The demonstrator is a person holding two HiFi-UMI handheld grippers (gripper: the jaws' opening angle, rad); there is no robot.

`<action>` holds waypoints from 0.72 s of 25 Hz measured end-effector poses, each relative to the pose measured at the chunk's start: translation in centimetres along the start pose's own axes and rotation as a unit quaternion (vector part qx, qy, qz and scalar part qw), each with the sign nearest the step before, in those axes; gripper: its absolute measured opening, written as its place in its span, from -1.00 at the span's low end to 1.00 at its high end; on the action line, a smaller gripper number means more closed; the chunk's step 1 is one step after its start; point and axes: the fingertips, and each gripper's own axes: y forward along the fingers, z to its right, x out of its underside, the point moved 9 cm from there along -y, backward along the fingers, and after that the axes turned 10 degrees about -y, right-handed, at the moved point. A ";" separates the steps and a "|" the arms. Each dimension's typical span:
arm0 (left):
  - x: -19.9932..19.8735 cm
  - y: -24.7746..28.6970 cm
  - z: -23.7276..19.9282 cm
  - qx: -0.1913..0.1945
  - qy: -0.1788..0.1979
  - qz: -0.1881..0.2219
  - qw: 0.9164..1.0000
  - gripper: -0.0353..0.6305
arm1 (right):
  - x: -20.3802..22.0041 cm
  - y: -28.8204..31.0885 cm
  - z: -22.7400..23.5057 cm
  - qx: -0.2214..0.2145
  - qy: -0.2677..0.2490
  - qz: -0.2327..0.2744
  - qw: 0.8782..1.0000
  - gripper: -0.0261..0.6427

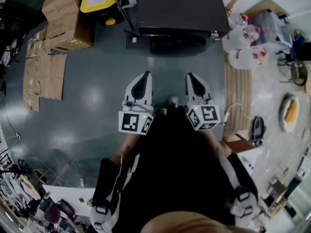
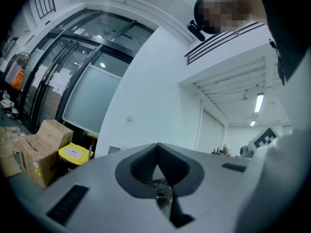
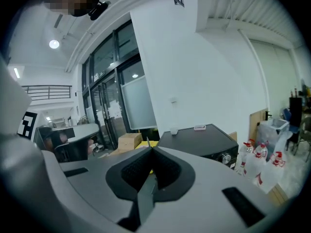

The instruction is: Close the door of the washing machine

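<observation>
Left claw (image 1: pixel 145 76) and right claw (image 1: pixel 192 77) side by side at frame centre, jaws of each pressed together, nothing held; black washing machine (image 1: pixel 180 6) top centre, well apart

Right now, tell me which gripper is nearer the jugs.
Right. The right gripper is down-left of the jugs in the head view; the left gripper lies farther left.
</observation>
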 end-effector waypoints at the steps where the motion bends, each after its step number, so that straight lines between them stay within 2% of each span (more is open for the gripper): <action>1: 0.1 0.1 0.2 0.001 0.003 0.000 1.000 -0.88 | 0.0 0.0 0.1 -0.002 -0.001 0.000 1.000 -0.90; 18: 0.5 0.2 1.3 -0.002 0.013 -0.003 1.000 -0.88 | 0.0 -0.2 0.5 -0.015 -0.006 0.002 1.000 -0.90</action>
